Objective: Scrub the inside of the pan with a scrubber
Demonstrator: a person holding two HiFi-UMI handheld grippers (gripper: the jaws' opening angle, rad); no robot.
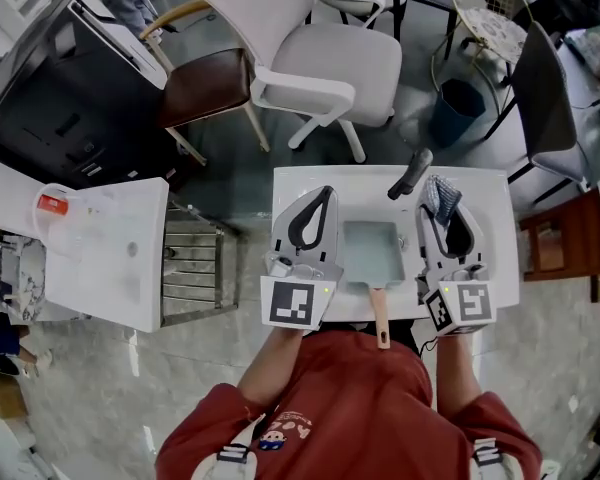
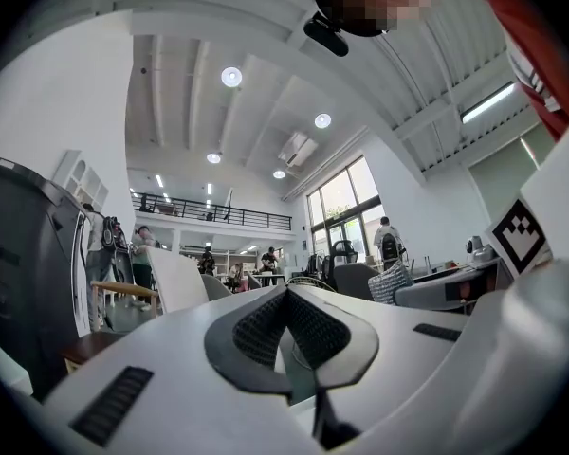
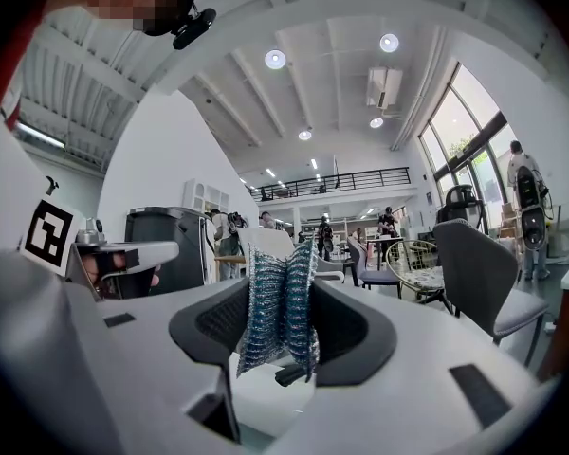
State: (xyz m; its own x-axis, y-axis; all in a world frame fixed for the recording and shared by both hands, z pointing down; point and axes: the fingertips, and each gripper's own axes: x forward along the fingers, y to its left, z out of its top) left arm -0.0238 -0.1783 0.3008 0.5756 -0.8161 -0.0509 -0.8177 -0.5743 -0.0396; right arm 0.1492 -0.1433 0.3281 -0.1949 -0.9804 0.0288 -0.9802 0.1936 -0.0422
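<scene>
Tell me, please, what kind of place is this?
Probably an open-plan office or shared workspace: it has a white office chair, tall windows and a railed mezzanine under a high ceiling.

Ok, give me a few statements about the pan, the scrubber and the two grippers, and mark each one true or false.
1. The right gripper is shut on the scrubber. True.
2. The scrubber is pressed against the inside of the pan. False: it is held off to the pan's right, clear of it.
3. The left gripper grips the pan's handle. False: its jaws are together on nothing, and the handle lies free, pointing toward the person.
4. In the head view the pan lies between the two grippers. True.
5. The pan is round. False: it is rectangular.
</scene>
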